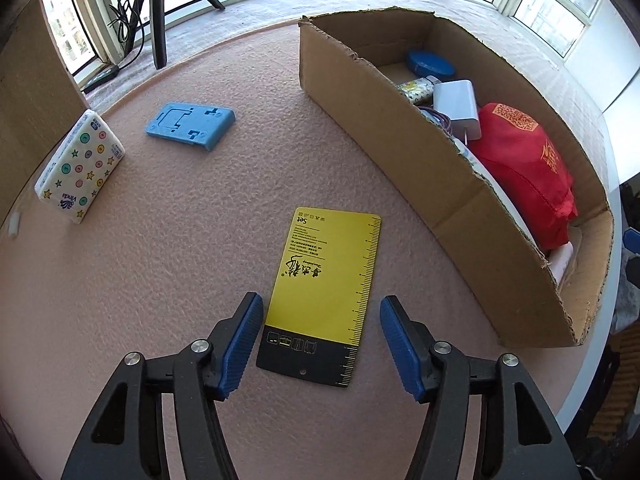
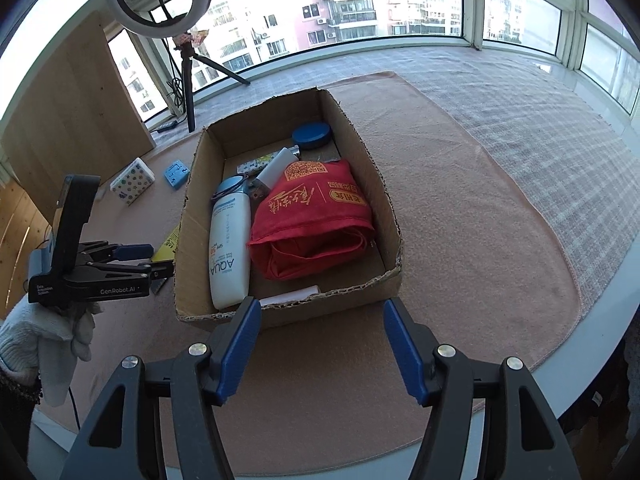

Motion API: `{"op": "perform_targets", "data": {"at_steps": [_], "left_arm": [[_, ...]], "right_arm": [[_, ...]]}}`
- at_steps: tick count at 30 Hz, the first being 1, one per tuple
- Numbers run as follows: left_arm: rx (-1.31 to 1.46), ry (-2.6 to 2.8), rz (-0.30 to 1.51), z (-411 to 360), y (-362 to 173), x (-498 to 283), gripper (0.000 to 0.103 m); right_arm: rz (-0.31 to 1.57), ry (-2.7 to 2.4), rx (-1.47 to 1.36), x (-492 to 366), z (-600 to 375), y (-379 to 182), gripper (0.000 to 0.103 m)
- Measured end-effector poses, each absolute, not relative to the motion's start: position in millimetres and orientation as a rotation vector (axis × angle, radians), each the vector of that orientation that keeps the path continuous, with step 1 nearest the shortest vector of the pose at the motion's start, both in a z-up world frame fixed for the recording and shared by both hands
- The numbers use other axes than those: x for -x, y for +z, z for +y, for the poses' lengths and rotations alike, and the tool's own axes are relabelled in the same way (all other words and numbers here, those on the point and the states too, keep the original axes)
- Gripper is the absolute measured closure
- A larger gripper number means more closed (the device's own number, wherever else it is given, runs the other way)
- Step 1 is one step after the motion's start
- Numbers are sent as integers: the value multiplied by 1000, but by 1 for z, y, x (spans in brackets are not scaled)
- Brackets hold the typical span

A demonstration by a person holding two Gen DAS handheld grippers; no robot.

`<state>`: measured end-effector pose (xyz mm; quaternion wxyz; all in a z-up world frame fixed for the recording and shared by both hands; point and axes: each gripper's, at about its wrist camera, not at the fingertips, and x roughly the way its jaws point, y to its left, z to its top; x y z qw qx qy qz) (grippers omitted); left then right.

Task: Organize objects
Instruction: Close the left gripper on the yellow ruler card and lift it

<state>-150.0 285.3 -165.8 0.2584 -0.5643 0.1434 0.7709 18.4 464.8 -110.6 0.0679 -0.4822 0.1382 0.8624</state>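
The left hand-held gripper [image 1: 321, 344] hangs released over the bench, jaws spread, with nothing pressed between its blue pads. Between them lies the flat yellow-and-black rectangular card with a ruler edge [image 1: 326, 292]: its black end sits in the gap and its long axis runs toward 12 o'clock, slightly tilted to 1. The card rests flat on the pink textured mat [image 1: 192, 248], so this hand is the nearer 1; the pads flank the card's long sides without touching it. The right hand-held gripper [image 2: 321, 344] is also released and empty, poised just short of the near wall of the open brown cardboard box [image 2: 280, 312]. From the left hand-held gripper, that box stands at 2 o'clock, already holding a red cloth bag [image 1: 528, 168]. Farther off, at 10 o'clock, lie a blue plastic phone stand [image 1: 190, 125] and a white tissue pack with coloured dots [image 1: 80, 166].
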Motion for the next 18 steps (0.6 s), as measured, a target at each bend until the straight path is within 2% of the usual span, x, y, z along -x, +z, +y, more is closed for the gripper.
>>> {"op": "perform_targets", "data": {"at_steps": [3,18], "left_arm": [[1527,2094,378,285,-165,151,48],[1467,2173,263,270,-138,153,48]], "right_arm": [[438,2585,1457,-18,468,-112,43],[440,2585,1466,-13,469,-114,43]]}}
